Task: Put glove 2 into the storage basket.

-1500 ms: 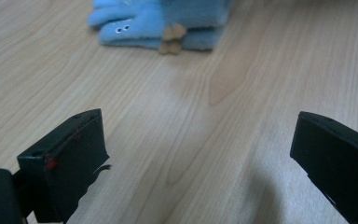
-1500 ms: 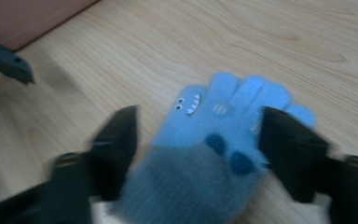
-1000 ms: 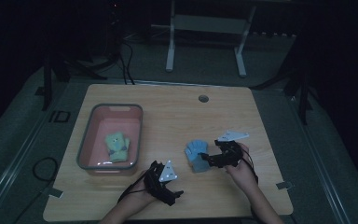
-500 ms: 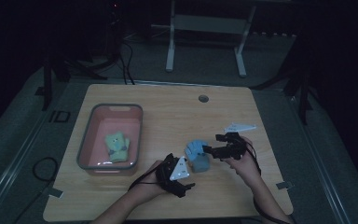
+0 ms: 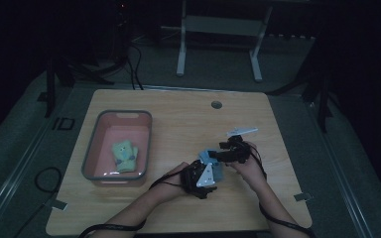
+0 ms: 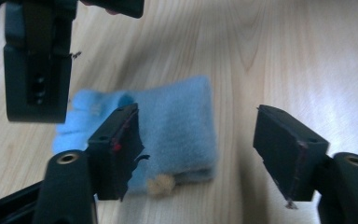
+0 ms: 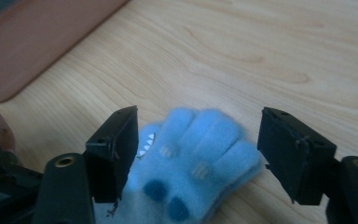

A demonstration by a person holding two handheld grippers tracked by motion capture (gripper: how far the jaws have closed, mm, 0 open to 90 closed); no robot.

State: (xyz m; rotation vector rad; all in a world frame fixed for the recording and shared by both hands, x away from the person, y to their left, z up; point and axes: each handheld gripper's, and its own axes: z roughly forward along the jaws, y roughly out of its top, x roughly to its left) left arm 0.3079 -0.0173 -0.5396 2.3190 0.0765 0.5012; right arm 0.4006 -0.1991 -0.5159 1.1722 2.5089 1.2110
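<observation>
Blue fleece glove (image 6: 168, 135) flat on the wooden worktop (image 5: 178, 124), between the two claws. Left claw (image 6: 200, 149) spread wide, nothing pinched; cuff end of the glove under and just beyond its left jaw, bare wood under the right jaw. A small beige tuft at the glove's near edge, close to the left jaw's tip. Other claw's black jaw hanging at upper left of the left gripper view, over the glove's far end. Right claw (image 7: 198, 156) likewise spread, straddling the glove's fingertips (image 7: 205, 135); dark blue spots and small white teeth on the fleece, close beside its left jaw; cannot tell whether either jaw touches it. From the high view, both claws close together at the worktop's near middle, glove (image 5: 211, 161) between them. Pink tray (image 5: 92, 163) well off to the left claw's left, a green soft toy (image 5: 124, 154) lying in it
</observation>
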